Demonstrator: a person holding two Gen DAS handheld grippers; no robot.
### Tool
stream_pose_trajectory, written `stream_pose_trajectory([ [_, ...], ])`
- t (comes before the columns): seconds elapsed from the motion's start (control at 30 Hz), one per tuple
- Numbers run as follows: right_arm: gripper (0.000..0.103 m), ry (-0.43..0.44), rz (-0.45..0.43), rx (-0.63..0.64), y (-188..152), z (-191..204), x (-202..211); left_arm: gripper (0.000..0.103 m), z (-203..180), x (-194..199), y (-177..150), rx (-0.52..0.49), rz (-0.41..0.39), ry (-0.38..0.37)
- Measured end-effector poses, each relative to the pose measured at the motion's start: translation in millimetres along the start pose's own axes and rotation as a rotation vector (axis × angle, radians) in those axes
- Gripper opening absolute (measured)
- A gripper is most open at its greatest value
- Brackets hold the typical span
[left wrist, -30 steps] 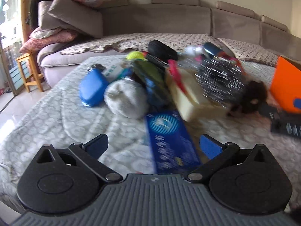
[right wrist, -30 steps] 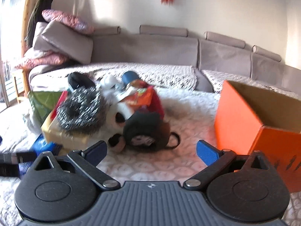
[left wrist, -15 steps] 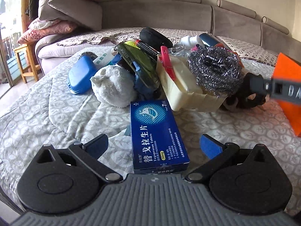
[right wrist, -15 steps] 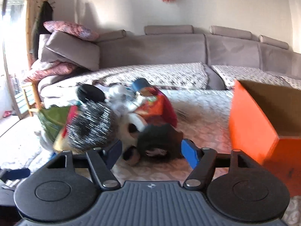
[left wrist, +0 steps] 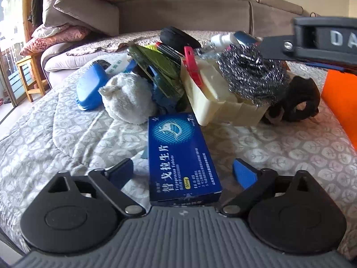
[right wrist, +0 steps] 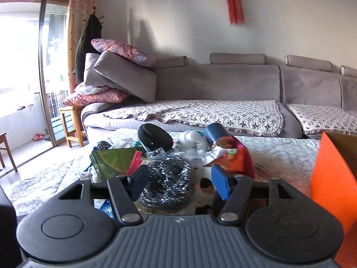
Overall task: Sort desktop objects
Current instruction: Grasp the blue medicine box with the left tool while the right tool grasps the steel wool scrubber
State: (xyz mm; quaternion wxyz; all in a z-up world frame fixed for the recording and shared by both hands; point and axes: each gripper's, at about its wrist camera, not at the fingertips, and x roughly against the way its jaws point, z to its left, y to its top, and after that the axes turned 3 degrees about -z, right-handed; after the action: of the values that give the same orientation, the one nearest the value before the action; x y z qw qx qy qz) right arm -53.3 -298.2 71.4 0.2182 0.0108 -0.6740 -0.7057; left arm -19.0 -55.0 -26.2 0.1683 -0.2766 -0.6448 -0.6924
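A pile of objects lies on a patterned grey cloth (left wrist: 55, 134). A blue medicine box (left wrist: 180, 156) lies flat between the fingers of my open left gripper (left wrist: 183, 172), which does not touch it. Behind it are a white cloth ball (left wrist: 127, 98), a blue case (left wrist: 89, 89), a cream plastic box (left wrist: 214, 98) and a steel wool scourer (left wrist: 252, 73). My right gripper (right wrist: 180, 183) is partly open around the scourer (right wrist: 167, 185); its jaws stand beside it, with no visible contact. The right gripper also shows in the left wrist view (left wrist: 323, 42), above the scourer.
An orange cardboard box (right wrist: 330, 183) stands at the right. A black strap item (left wrist: 299, 100) lies right of the cream box. A black pouch (right wrist: 154, 138), a blue can (right wrist: 216, 131) and a red packet (right wrist: 236, 158) sit in the pile. A grey sofa (right wrist: 223, 84) runs behind.
My right gripper has moved left and up from the black strap item to the scourer, narrowing its jaws. My left gripper has closed in on the blue box.
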Motion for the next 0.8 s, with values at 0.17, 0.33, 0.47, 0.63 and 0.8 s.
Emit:
stream_pose_trajectory([
  [0.17,0.061,0.005,0.032,-0.012,-1,-3,-11,0.089,-4,3,-3,-0.01,-0.005,-0.007],
  [0.33,0.062,0.031,0.052,-0.021,-4,-3,-14,0.083,-3,7,-5,-0.024,-0.013,-0.02],
  [0.47,0.064,0.039,0.06,-0.017,-5,0,-16,0.083,1,9,-5,-0.015,-0.011,-0.027],
  [0.63,0.078,0.055,0.057,0.001,-4,4,-19,0.083,3,13,-5,-0.015,-0.011,-0.025],
  [0.8,0.083,0.059,0.05,0.041,-5,9,-19,0.083,6,18,-7,-0.016,-0.015,-0.024],
])
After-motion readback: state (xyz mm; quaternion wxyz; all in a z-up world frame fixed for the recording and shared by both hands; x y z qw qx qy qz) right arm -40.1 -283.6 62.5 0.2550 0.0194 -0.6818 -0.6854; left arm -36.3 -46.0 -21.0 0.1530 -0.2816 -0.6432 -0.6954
